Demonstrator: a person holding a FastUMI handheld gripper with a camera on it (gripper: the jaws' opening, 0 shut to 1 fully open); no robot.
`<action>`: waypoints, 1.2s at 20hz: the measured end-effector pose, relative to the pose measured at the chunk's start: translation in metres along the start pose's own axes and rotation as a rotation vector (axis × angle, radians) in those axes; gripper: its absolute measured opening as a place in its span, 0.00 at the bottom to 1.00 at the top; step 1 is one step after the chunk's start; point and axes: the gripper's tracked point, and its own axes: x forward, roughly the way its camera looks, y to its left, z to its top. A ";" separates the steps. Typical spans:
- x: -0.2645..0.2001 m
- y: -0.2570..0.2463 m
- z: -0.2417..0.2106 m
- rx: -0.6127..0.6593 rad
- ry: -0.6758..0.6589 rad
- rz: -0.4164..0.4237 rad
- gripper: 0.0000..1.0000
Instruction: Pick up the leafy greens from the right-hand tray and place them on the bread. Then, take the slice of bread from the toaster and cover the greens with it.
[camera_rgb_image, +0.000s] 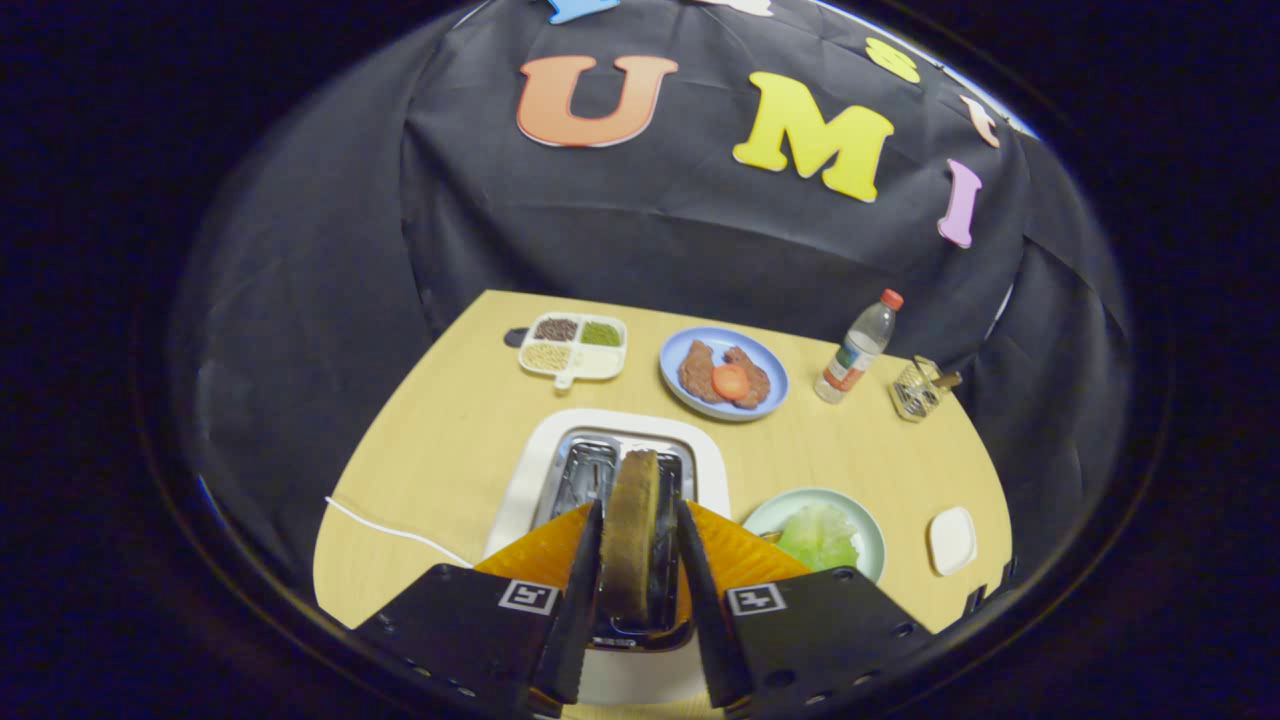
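A slice of bread (630, 535) stands on edge between my fingers, right over the slots of the white toaster (540, 470). My gripper (638, 515) is shut on this slice, one finger on each broad face. To the right of the fingers, the leafy greens (818, 535) lie heaped on a pale green plate (868, 545). A sliver of brown shows at the greens' left edge; what lies under them is hidden.
Beyond the toaster sit a blue plate (685, 350) with meat and a tomato slice, a white divided tray (573, 345) of seeds, a bottle (857, 347) and a small wire holder (920, 387). A white dish (951, 540) lies far right; a white cord (390, 530) trails left.
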 end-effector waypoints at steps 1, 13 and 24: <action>-0.002 0.003 0.001 0.009 0.000 0.023 0.38; -0.046 -0.029 0.021 0.140 0.008 0.105 0.14; -0.079 -0.097 0.052 0.226 -0.073 0.131 0.14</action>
